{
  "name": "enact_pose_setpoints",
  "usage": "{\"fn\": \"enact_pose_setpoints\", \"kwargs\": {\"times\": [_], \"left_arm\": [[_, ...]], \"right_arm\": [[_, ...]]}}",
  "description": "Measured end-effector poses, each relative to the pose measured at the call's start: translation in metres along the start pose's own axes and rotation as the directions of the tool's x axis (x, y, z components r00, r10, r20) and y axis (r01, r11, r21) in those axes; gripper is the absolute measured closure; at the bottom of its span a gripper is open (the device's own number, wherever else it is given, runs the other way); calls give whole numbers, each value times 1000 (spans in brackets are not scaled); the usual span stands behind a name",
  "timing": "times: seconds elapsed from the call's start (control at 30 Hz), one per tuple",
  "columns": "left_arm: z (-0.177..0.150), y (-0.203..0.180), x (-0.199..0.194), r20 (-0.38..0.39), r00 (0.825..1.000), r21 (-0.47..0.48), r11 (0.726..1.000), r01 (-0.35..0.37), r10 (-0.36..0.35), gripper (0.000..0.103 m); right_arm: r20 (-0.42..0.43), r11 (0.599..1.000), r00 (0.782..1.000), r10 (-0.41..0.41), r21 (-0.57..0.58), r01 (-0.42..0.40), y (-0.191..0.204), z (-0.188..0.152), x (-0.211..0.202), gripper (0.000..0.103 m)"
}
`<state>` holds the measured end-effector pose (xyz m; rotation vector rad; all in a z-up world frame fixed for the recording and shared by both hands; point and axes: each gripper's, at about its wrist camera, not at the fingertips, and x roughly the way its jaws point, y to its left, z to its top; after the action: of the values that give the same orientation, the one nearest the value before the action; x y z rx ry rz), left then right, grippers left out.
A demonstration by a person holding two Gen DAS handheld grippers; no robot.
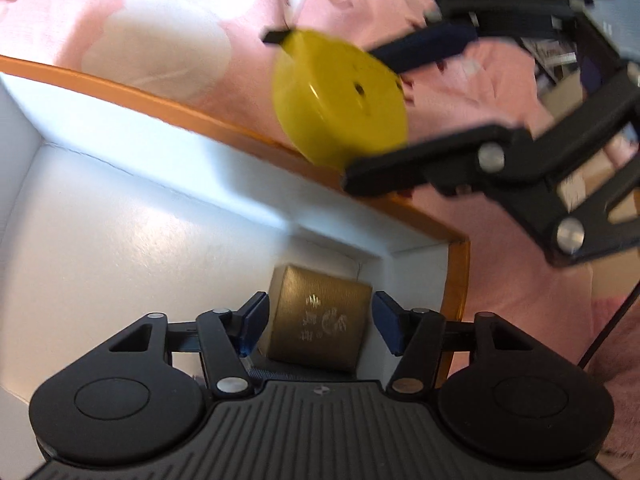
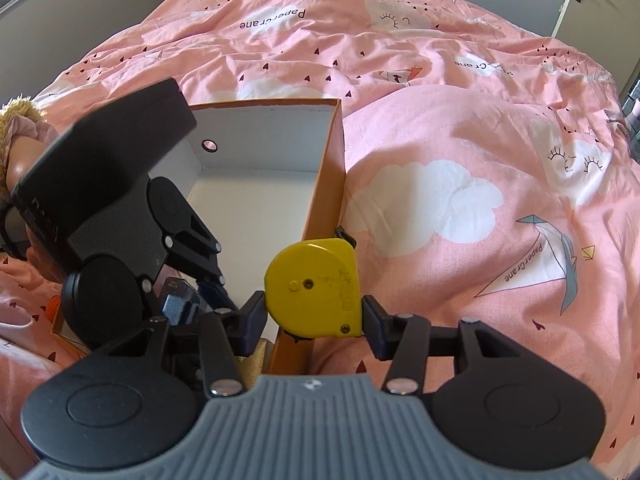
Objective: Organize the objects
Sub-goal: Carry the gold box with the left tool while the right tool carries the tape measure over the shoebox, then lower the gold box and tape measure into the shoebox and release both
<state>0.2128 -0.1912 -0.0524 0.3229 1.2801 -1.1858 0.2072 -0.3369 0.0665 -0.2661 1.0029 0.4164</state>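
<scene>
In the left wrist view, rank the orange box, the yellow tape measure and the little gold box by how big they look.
Largest to smallest, as they look in the left wrist view:
1. orange box, filling most of the picture
2. yellow tape measure
3. gold box
The last two are close, and the tape measure hangs nearer the camera, so their real order is unsure.

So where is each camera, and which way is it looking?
Left wrist: sits on the left gripper, looking down into the orange box at a gold box between its open fingers; the right gripper shows too.
Right wrist: sits on the right gripper, looking along the pink bed, fingers clamping a yellow tape measure; the left gripper dips into the box.
Both share: the tape measure, orange box, bedding.
</scene>
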Motion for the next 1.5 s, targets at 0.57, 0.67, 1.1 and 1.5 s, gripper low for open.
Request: {"fn": "enact_pose_setpoints", "kwargs": {"times": [0.57,0.67,1.1,1.5], "left_arm": [[-44,4,3,85,995,-208,978,-29,47,74],[-57,7,-9,122,990,-242,969,-44,75,74],[-74,-3,-73,321,908,-398,909,-128,268,74],[-48,0,-67,434,880,-443,896,19,196,86]], "right_arm": [[3,1000,1000,-5,-9,5,6,0,-3,51],[16,999,1000,-7,-49,8,11,1,-8,50],[-143,910,989,37,-405,-93,62,2,2,51],[-344,788,936,-78,-596,-153,88,2,21,50]]}}
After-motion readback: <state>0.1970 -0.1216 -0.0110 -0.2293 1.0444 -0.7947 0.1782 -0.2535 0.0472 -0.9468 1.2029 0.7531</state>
